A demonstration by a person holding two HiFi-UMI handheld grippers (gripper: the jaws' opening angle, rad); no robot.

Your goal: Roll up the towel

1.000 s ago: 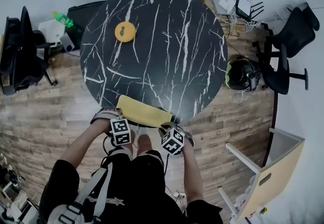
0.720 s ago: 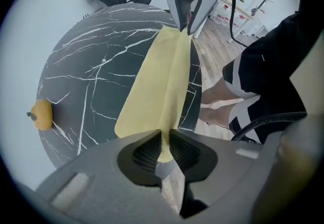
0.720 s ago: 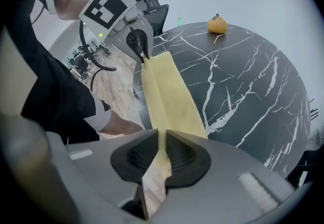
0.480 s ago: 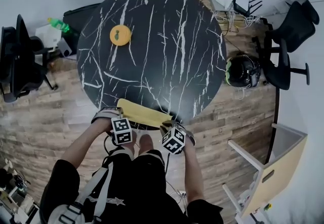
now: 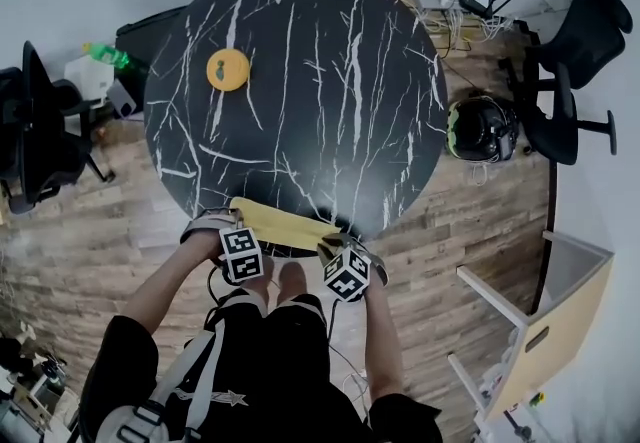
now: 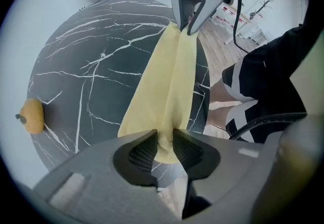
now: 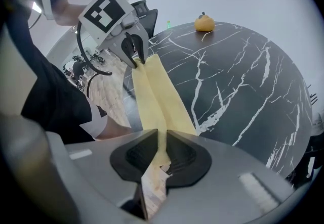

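The yellow cloth towel (image 6: 167, 81) is gathered into a long narrow strip. It lies along the near edge of the round black marble-patterned bench (image 5: 300, 81), just in front of the person, and it stretches from one claw to the other.

The left claw (image 6: 163, 149) points straight down at the left end of the strip. Its jaws have just been opening and now stand moderately apart. The bunched end of the towel fills the gap between them and touches both pads, so the claw has the cloth in its grip, but loosely.

The right claw (image 7: 161, 154) is at the other end of the strip and is tilted steeply down. Its jaws are almost together, with only a thin slit between them. The towel's edge passes through this slit and is pinched there.

Further back on the bench, near the far left side, sits a small orange pumpkin-shaped object (image 5: 228, 69), well apart from the towel. Around the bench there is a wooden plank floor (image 5: 90, 231), and a dark helmet (image 5: 482, 127) lies on it at the right.

Compared with one second before, the towel and both claws are at nearly the same place at the bench edge. The clear difference is the wider gap of the left claw.
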